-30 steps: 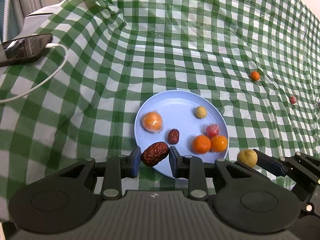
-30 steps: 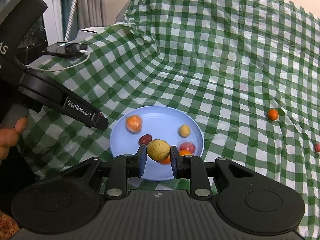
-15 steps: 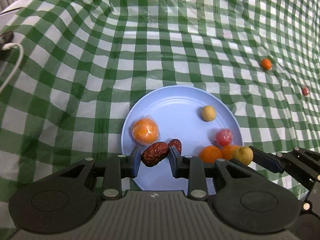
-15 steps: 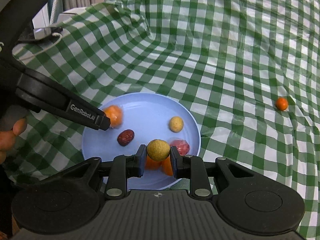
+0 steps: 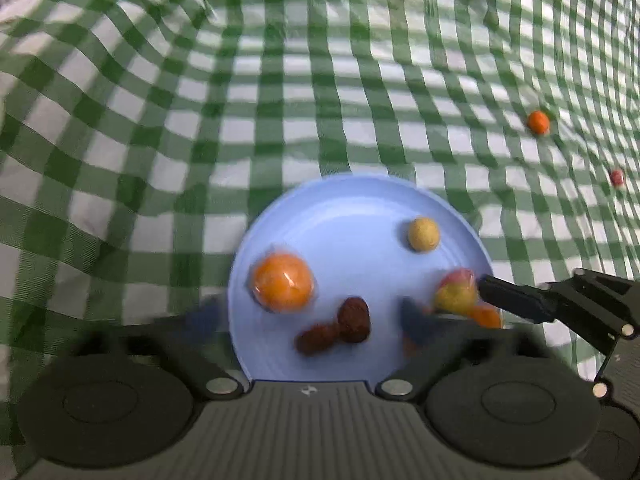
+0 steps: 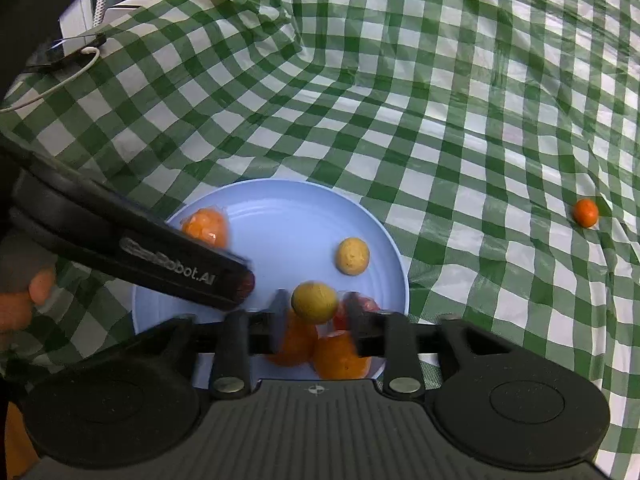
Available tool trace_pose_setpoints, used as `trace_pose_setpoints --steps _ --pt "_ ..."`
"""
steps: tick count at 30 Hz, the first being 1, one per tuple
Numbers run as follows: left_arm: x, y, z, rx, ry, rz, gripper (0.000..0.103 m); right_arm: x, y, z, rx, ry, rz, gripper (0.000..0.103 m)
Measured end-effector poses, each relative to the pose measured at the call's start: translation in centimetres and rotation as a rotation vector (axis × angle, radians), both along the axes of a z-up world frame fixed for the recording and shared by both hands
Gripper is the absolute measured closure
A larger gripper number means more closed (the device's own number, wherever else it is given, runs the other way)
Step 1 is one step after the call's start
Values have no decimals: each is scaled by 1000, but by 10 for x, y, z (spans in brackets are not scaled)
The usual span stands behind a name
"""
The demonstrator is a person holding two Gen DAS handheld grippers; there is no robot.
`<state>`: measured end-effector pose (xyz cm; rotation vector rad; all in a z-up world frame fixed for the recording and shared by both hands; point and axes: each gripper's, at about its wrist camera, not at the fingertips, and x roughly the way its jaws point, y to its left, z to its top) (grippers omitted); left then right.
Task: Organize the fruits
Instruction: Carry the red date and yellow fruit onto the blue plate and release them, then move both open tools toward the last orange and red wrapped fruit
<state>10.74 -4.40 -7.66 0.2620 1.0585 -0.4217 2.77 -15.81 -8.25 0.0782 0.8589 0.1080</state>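
A light blue plate point(image 5: 340, 216) point(image 6: 288, 208) lies on the green checked cloth. My left gripper point(image 5: 310, 316) hovers over its near edge, open, its jaws still spreading wide and blurred. A dark red date point(image 5: 316, 338) lies loose on the plate below them, touching a second date point(image 5: 354, 318). My right gripper point(image 6: 316, 316) is open over the plate's near right part, jaws opening. A yellow-green round fruit point(image 6: 314, 302) point(image 5: 456, 298) sits between its fingers with a gap on each side. Under it lie two small oranges point(image 6: 296, 340) and a red wrapped fruit.
The plate also holds a wrapped orange point(image 5: 283, 282) point(image 6: 206, 226) and a pale yellow ball point(image 5: 423, 233) point(image 6: 352, 256). A small orange point(image 5: 538, 122) point(image 6: 585, 213) and a red fruit point(image 5: 617, 177) lie on the cloth, far right. A phone point(image 6: 64, 50) with cable rests far left.
Both grippers came down closer over the plate. The left jaws let go of the date, which now lies on the plate. The right jaws parted from the yellow-green fruit.
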Motion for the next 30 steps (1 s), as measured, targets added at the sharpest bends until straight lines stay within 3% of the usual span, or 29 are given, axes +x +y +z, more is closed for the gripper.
trace_pose_setpoints --steps 3,6,15,30 --pt "-9 3 11 -2 -20 -25 0 -10 -2 10 -1 -11 -19 18" --pt "-22 9 18 11 -20 -31 0 -27 -1 20 -14 -11 -10 10" --pt "-76 49 38 19 14 12 0 -90 14 48 18 10 -5 2" --pt "-143 78 92 -49 -106 47 0 -159 24 95 -20 -157 -53 1"
